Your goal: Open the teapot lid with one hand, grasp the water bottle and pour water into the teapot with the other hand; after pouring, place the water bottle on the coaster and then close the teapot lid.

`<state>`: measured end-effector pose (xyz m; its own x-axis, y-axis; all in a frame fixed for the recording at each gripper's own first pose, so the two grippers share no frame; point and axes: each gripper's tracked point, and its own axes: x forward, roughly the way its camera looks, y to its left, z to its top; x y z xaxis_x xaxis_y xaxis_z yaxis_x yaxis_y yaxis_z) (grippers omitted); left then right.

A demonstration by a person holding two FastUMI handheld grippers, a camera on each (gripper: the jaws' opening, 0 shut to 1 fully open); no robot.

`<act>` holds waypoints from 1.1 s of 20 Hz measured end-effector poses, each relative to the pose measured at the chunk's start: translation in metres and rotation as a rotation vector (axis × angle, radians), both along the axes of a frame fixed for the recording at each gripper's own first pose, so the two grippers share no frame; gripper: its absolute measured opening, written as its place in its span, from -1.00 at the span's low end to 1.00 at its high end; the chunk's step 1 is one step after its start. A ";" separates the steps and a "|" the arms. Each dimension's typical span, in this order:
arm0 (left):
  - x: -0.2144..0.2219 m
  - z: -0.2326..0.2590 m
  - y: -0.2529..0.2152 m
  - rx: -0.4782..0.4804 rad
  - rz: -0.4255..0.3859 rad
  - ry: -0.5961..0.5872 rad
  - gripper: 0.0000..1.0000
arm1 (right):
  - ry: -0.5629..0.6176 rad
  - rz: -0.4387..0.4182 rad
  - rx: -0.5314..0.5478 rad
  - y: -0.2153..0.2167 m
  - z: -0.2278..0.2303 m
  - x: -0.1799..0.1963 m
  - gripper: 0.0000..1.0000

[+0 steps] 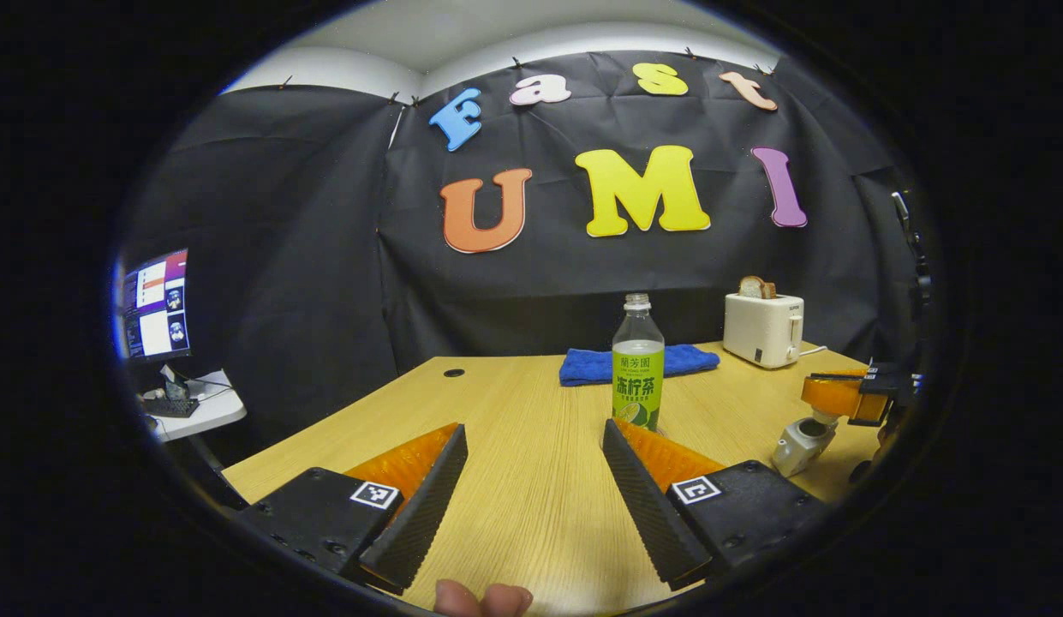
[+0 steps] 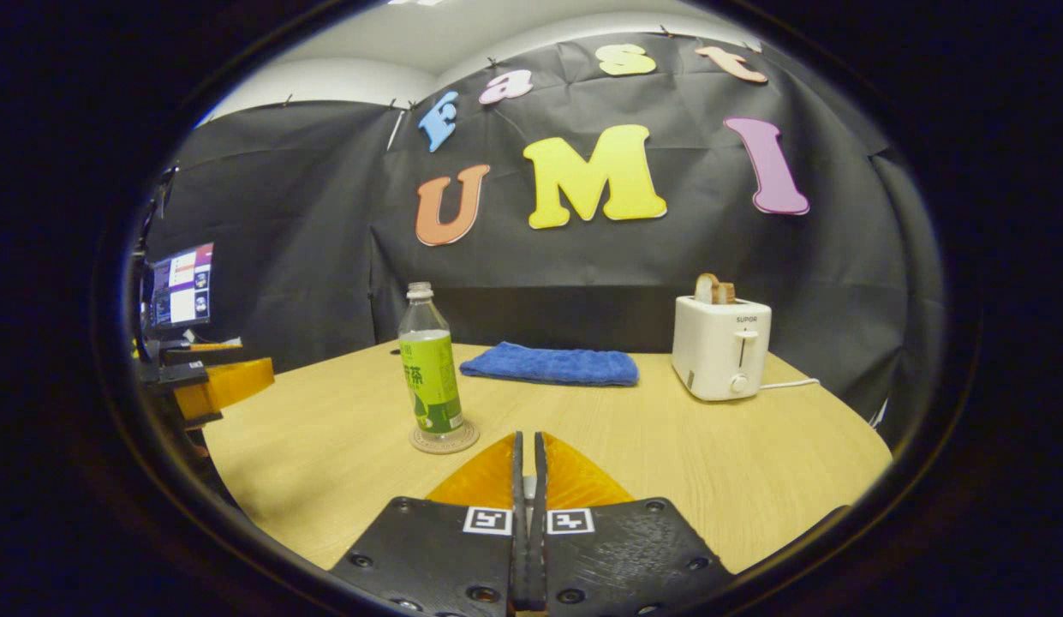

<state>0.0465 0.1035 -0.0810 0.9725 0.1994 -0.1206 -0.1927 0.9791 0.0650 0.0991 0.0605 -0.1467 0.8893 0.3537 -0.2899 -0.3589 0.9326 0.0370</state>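
One water bottle [image 2: 430, 364] stands upright on one coaster [image 2: 444, 440] mid-table [image 2: 754, 463], cap off. One white teapot [image 1: 803, 442], open-topped, sits near the right edge. The right gripper [image 2: 528, 480] has its fingers pressed together around something small and pale, unidentifiable; the left gripper [image 1: 531, 488] is spread wide, empty. One blue towel [image 2: 550, 363], one toaster [image 2: 721, 347] holding bread at the far edge.
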 end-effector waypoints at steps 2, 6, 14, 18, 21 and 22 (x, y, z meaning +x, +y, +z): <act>-0.001 0.002 0.002 0.005 0.002 -0.004 0.99 | -0.013 -0.005 -0.019 0.000 -0.004 0.002 -0.99; -0.002 0.004 0.002 0.003 -0.001 -0.009 0.99 | -0.013 -0.009 -0.017 0.001 -0.011 0.004 -0.99; -0.004 0.003 0.006 0.000 0.003 -0.007 0.98 | -0.008 -0.015 -0.005 0.002 -0.020 0.006 -0.99; -0.002 0.003 0.006 0.001 0.001 -0.007 0.98 | -0.008 -0.023 -0.007 0.000 -0.024 0.006 -0.99; -0.003 0.004 0.006 0.004 0.001 -0.007 0.99 | 0.001 -0.031 -0.006 -0.001 -0.029 0.005 -1.00; -0.003 0.003 0.006 0.004 0.001 -0.008 0.99 | 0.002 -0.032 -0.003 -0.001 -0.029 0.004 -0.99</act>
<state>0.0435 0.1096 -0.0775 0.9732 0.2006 -0.1121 -0.1940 0.9787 0.0678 0.1034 0.0593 -0.1755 0.8996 0.3243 -0.2926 -0.3290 0.9437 0.0345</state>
